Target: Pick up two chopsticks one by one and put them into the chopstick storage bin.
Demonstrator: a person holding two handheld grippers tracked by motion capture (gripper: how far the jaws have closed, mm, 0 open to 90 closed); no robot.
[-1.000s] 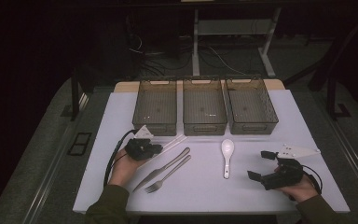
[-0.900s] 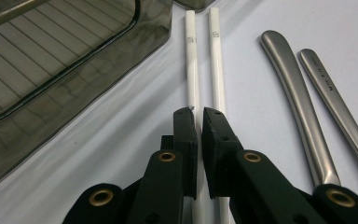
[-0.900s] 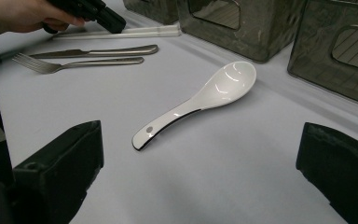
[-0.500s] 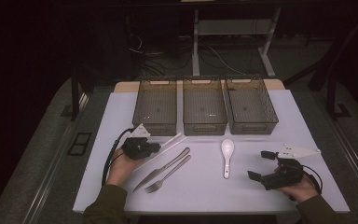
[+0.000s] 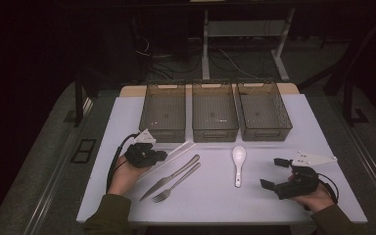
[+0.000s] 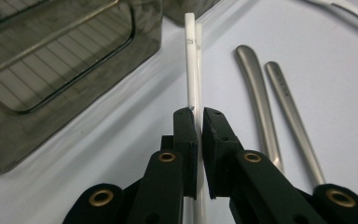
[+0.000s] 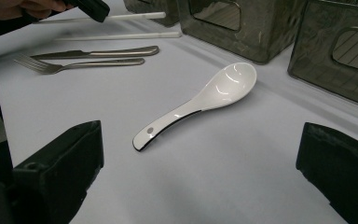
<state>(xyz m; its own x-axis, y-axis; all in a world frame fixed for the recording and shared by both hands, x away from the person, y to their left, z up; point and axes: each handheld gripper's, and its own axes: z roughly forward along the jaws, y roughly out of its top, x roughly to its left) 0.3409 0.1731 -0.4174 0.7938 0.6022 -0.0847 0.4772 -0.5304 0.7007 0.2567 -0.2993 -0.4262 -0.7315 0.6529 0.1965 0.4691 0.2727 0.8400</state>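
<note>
Lifted slightly, left claw (image 6: pixel 198 122) pinches one chopstick (image 6: pixel 190 60), prob. white.

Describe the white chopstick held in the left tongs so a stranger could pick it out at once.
Start at the leftmost of three smoky clear plastic bins on the white table. In front of it lie two slim white plastic chopsticks; the left tongs pinch one. Unlike the other white chopstick on the table, it is raised.
</note>
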